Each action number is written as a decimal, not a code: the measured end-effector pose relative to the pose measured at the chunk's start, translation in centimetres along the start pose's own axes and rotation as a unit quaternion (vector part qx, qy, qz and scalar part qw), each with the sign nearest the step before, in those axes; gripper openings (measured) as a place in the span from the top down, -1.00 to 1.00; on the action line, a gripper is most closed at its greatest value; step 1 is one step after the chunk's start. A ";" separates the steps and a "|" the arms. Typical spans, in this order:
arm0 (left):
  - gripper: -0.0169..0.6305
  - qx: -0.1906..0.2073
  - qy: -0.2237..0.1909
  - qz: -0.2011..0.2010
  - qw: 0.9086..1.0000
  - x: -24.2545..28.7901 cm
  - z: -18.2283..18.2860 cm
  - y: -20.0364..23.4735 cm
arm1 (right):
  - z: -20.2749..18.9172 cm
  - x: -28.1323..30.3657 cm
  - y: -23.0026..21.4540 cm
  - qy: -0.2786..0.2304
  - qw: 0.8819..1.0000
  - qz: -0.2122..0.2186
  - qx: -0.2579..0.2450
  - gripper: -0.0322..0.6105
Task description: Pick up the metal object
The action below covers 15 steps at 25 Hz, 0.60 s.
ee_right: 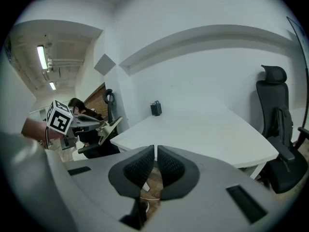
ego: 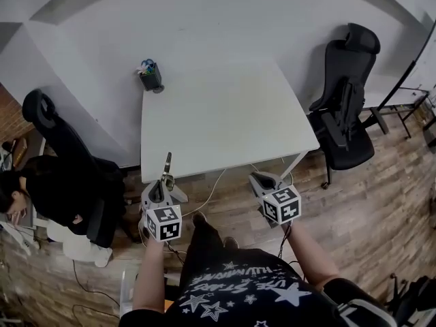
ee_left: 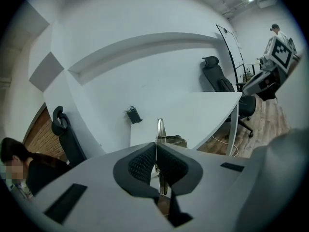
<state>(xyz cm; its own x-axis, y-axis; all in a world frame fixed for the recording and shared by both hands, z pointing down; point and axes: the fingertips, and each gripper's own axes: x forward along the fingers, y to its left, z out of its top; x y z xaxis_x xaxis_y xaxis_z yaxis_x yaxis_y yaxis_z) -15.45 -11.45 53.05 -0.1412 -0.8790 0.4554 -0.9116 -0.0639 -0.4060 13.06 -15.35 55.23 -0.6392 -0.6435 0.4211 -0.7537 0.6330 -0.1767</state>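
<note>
Left gripper (ego: 164, 182) was found closed on the metal object (ego: 167, 168), its two pads pressed flat against the thin stem. In the left gripper view the metal object (ee_left: 160, 129) stood roughly upright and rose past the fingertips, with a wider clip-like part to its right. The object was held clear of the white table (ego: 225, 118), just short of the near edge and above the wood floor (ego: 368, 210).

Right gripper (ego: 258, 178) was also held short of the near table edge, well apart from the left one. In its own view the right gripper (ee_right: 155, 150) had its jaws drawn together, with nothing between them.

A black pen holder (ego: 151, 79) stood at the far left corner of the table. A black office chair (ego: 344, 107) stood to the right of the table. A seated person (ego: 41, 186) was at the left
</note>
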 end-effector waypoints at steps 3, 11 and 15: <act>0.87 -0.017 0.002 -0.003 1.000 -1.4 -0.6 -0.5 | -0.6 -0.8 0.3 -0.006 1.000 0.000 0.008 0.74; 0.87 -0.050 -0.012 -0.007 0.999 -3.2 -0.4 -0.2 | -1.2 -2.3 1.4 -0.012 1.000 -0.006 0.011 0.74; 0.87 -0.057 -0.017 -0.020 0.998 -3.5 -0.4 -0.1 | -1.3 -3.0 1.7 -0.010 1.000 -0.014 0.011 0.74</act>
<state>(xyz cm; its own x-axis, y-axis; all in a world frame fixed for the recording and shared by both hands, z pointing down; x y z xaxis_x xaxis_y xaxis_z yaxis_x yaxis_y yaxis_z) -14.98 -8.16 51.76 -0.0921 -0.8928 0.4410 -0.9546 -0.0469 -0.2943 13.88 -11.75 54.79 -0.6207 -0.6690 0.4089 -0.7743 0.6051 -0.1853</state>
